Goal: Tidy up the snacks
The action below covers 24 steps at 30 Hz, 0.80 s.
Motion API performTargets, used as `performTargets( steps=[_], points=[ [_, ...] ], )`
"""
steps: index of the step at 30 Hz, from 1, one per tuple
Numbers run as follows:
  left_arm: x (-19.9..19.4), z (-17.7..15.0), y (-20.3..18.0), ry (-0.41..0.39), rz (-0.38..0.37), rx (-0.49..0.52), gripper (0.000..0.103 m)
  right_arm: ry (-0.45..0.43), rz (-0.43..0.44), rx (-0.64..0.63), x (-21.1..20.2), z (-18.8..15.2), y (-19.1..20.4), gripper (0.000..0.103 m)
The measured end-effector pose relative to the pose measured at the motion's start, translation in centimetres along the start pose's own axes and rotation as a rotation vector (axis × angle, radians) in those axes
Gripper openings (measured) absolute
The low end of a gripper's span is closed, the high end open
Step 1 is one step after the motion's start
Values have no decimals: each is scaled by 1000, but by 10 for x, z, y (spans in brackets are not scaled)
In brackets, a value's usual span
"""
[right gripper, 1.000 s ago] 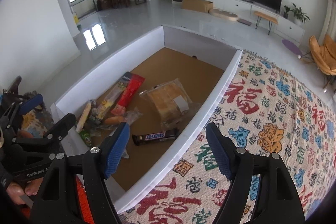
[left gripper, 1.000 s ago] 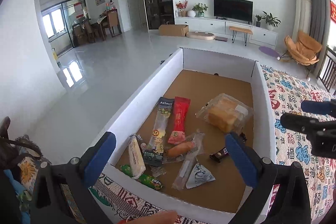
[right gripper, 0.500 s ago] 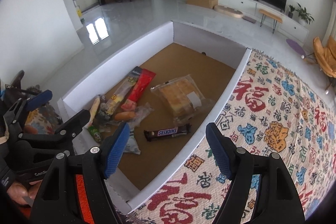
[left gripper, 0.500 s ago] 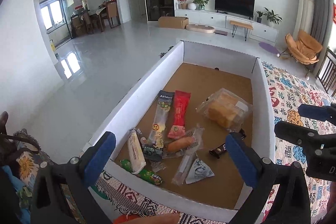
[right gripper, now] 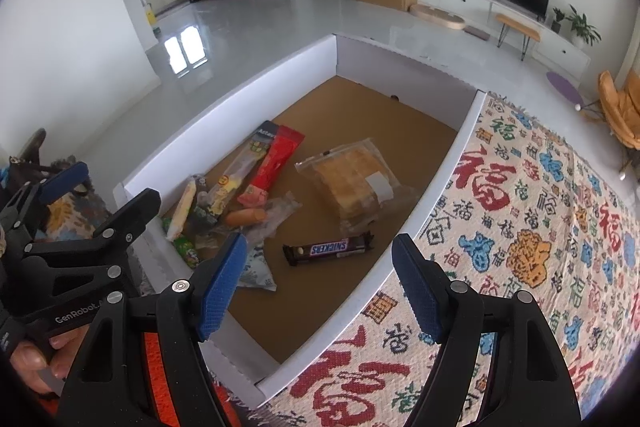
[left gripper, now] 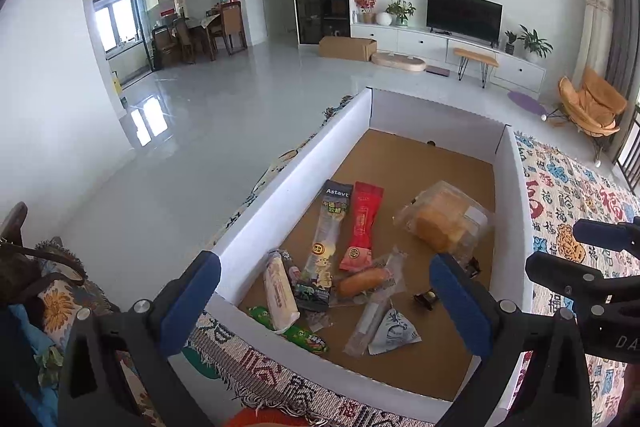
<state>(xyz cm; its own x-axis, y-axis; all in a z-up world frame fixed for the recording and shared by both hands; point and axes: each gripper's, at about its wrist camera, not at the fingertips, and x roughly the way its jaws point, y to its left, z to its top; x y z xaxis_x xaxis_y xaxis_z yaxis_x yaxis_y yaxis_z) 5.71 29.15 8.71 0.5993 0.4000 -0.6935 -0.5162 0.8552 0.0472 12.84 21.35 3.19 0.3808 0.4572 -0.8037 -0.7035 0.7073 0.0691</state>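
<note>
Brown Snickers bar [right gripper: 328, 249] lies near a grey "Astavt" packet [left gripper: 329, 227].

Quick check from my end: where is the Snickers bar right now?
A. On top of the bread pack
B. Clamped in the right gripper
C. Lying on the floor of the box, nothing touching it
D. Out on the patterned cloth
C: the Snickers bar lies flat on the brown floor of the box, just in front of the bread pack, while the right gripper hangs open above it, holding nothing.
</note>
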Motion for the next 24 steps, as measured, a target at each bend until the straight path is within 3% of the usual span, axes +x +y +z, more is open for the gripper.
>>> performTargets(
  steps=[24],
  points=[
    [0, 1, 4, -6, 23, -1, 103, 13, -18, -20, 7, 1, 6, 78]
  ],
)
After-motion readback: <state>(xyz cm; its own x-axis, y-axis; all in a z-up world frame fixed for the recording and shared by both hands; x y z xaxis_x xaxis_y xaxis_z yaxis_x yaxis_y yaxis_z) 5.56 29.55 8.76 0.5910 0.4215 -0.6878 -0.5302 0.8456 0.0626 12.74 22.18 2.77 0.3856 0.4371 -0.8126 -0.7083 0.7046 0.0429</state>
